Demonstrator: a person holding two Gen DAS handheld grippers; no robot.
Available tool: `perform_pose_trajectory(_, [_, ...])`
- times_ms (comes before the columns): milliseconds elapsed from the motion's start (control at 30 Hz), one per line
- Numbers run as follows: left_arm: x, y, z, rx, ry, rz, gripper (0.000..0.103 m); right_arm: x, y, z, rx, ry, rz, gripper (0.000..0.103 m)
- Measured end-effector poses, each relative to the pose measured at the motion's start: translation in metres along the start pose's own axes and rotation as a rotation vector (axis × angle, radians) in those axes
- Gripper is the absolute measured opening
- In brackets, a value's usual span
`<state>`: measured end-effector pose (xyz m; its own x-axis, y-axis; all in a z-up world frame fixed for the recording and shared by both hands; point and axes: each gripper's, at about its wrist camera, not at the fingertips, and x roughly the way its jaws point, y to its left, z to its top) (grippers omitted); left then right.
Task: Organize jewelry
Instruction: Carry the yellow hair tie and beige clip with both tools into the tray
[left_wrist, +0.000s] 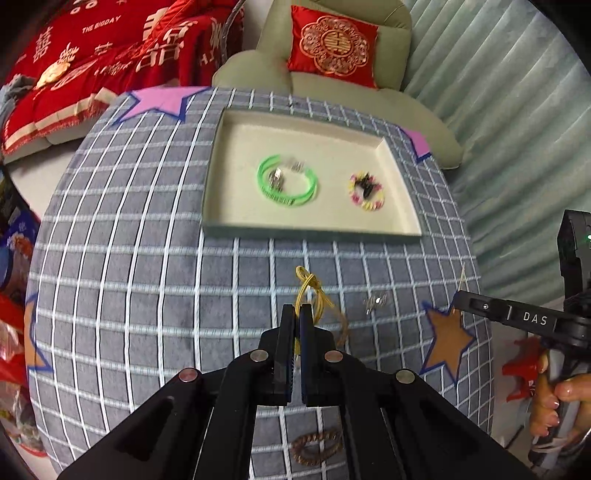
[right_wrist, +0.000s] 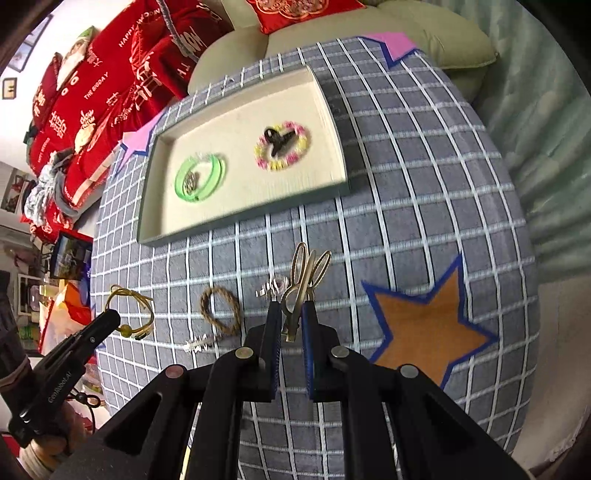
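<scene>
Nearby: braided ring (right_wrist: 220, 311) + clear clips (right_wrist: 272, 287) loose on checked desk (right_wrist: 406, 184); tray (right_wrist: 334, 122) far. Left gripper (left_wrist: 295, 308) fingers clamp yellow cord bracelet (left_wrist: 309, 284); right gripper (right_wrist: 291, 306) fingers clamp gold hair clip (right_wrist: 303, 280). Both angled down.

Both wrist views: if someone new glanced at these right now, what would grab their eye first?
Probably the cream tray at the far side of the checked cloth, holding a bright green bracelet and a pink-and-yellow beaded one. Next, each pair of tongs grips a piece: the left tongs pinch a yellow cord bracelet, the right tongs a gold hair clip. An orange star patch sits beside the right tongs.
</scene>
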<state>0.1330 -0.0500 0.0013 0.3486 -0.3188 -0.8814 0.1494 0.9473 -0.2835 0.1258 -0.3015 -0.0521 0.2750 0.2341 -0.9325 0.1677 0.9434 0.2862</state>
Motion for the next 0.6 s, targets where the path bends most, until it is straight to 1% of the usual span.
perform_pose_trajectory(367, [0.019,-0.01,0.06,0.034,-0.049,0.016,0.012,0.005,0.01,0.058,-0.066,-0.034,0.0,0.011])
perform_pose_trajectory(600, [0.046,-0.002,0.097,0.012,-0.05,0.04,0.012,0.026,0.018,0.101,-0.104,-0.035,-0.005,0.011])
